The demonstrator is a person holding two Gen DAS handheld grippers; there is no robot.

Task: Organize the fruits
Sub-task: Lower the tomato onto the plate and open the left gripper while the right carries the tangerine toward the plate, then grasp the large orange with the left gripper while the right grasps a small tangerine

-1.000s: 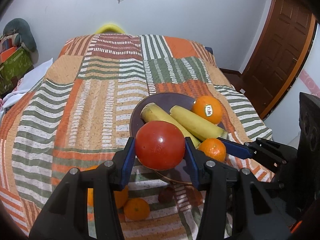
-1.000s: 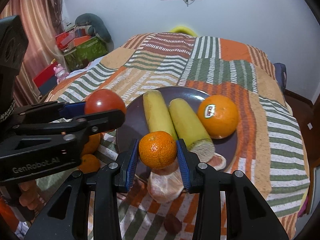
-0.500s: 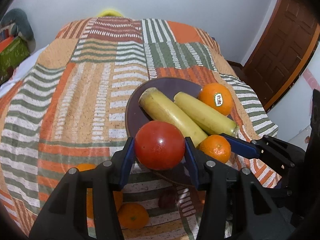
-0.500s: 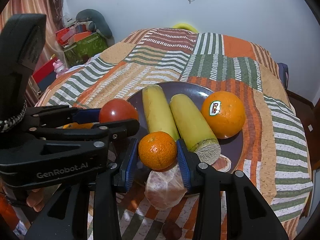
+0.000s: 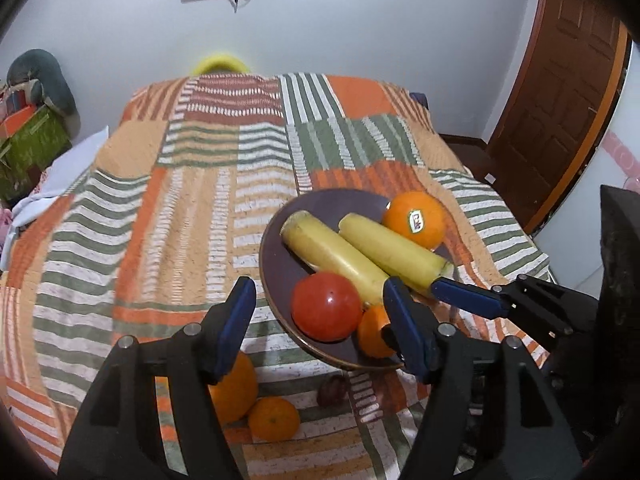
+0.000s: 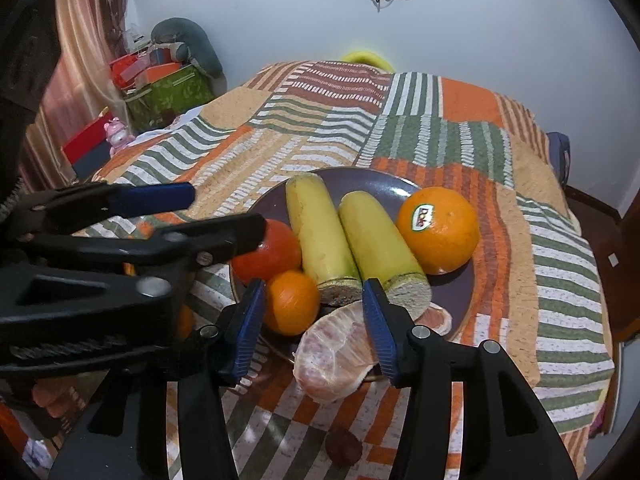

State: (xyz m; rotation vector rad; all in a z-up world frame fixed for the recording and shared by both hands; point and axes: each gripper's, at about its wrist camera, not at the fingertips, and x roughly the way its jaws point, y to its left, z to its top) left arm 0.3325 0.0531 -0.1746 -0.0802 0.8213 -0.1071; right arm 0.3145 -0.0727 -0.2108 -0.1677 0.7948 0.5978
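A dark plate [image 5: 276, 256] on the bed holds two yellow cut fruits [image 5: 332, 252], a large stickered orange [image 5: 414, 220], a red tomato [image 5: 326, 312] and a small orange [image 5: 370, 338]. My left gripper [image 5: 320, 324] is open, with the tomato lying free between its jaws near the right one. My right gripper [image 6: 314, 320] is open above the plate's [image 6: 466, 300] near rim; the small orange [image 6: 292, 300] rests beside its left finger and a peeled citrus piece [image 6: 334, 360] lies below.
On the striped blanket [image 5: 180, 200] in front of the plate lie two oranges [image 5: 240, 388] [image 5: 274, 418] and a small dark fruit [image 5: 332, 390]. Boxes and toys [image 6: 168, 88] stand at the left; a wooden door [image 5: 560, 92] is at the right.
Both grippers have opened. The tomato and the small orange, held half a second ago, now rest on the plate. The left gripper has shifted left.
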